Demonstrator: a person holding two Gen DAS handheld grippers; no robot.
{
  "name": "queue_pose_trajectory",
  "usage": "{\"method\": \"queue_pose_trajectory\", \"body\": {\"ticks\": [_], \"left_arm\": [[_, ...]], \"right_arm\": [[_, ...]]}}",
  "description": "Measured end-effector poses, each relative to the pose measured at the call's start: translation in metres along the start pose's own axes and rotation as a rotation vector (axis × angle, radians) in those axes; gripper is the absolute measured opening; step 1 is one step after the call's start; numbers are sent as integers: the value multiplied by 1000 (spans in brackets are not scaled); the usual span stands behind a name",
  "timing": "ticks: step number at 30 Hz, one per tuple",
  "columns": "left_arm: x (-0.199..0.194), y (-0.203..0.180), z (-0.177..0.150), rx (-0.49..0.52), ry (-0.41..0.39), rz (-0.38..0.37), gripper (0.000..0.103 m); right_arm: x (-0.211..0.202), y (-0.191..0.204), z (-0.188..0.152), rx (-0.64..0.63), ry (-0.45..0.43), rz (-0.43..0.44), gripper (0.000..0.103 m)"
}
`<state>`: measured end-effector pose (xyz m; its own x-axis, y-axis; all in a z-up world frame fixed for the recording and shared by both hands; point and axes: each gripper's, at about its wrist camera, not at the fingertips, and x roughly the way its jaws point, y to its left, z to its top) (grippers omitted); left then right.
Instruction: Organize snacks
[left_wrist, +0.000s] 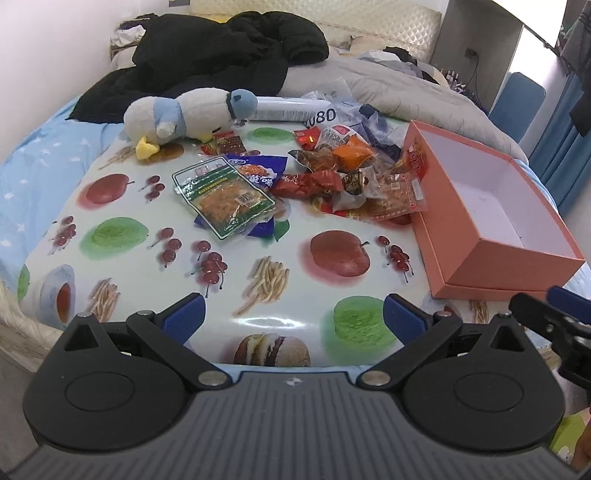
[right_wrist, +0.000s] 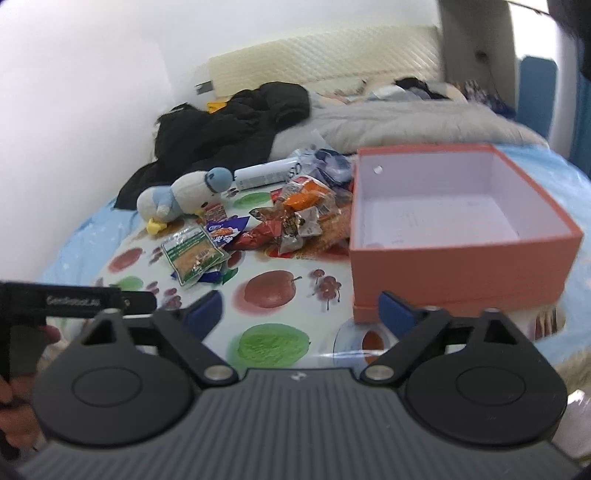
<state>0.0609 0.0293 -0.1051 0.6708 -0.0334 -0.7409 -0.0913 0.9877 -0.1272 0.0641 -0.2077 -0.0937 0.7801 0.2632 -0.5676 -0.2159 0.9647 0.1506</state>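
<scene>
A heap of snack packets (left_wrist: 343, 166) lies on a fruit-print cloth (left_wrist: 184, 258) on the bed; it also shows in the right wrist view (right_wrist: 295, 218). A green flat packet (left_wrist: 225, 197) lies on a blue packet (left_wrist: 266, 170) at the heap's left. An open, empty orange box (left_wrist: 491, 206) stands at the right, touching the heap; it also shows in the right wrist view (right_wrist: 443, 229). My left gripper (left_wrist: 293, 317) is open and empty near the cloth's front edge. My right gripper (right_wrist: 299, 310) is open and empty, just in front of the box's near left corner.
A plush penguin (left_wrist: 184, 114) and a white cylinder (left_wrist: 291, 109) lie behind the snacks. A black jacket (left_wrist: 207, 59) and a grey duvet (left_wrist: 406, 88) cover the back of the bed. The right gripper's tip shows at the left wrist view's right edge (left_wrist: 546, 314).
</scene>
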Motion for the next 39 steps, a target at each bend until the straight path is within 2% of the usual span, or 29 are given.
{"method": "queue_pose_trajectory", "body": {"ticks": [1, 7, 9, 16, 28, 32, 35, 37, 39], "left_arm": [[3, 1, 1, 2, -2, -3, 103], [29, 6, 12, 20, -10, 12, 103], [39, 10, 16, 17, -9, 20, 103], [71, 36, 29, -58, 6, 9, 103], [145, 86, 52, -185, 58, 39, 102], [169, 94, 65, -205, 53, 44, 102], [187, 95, 73, -201, 58, 47, 102], [198, 93, 78, -194, 57, 57, 102], [211, 93, 82, -192, 68, 62, 102]], "right_arm": [[4, 2, 0, -15, 3, -7, 72], [25, 19, 3, -96, -10, -6, 72], [32, 30, 2, -164, -14, 30, 69], [63, 56, 2, -262, -7, 44, 69], [144, 56, 12, -269, 74, 10, 69], [173, 52, 19, -292, 81, -28, 69], [195, 47, 22, -261, 98, -56, 69], [207, 42, 22, -216, 106, -97, 59], [220, 36, 22, -145, 122, -126, 58]]}}
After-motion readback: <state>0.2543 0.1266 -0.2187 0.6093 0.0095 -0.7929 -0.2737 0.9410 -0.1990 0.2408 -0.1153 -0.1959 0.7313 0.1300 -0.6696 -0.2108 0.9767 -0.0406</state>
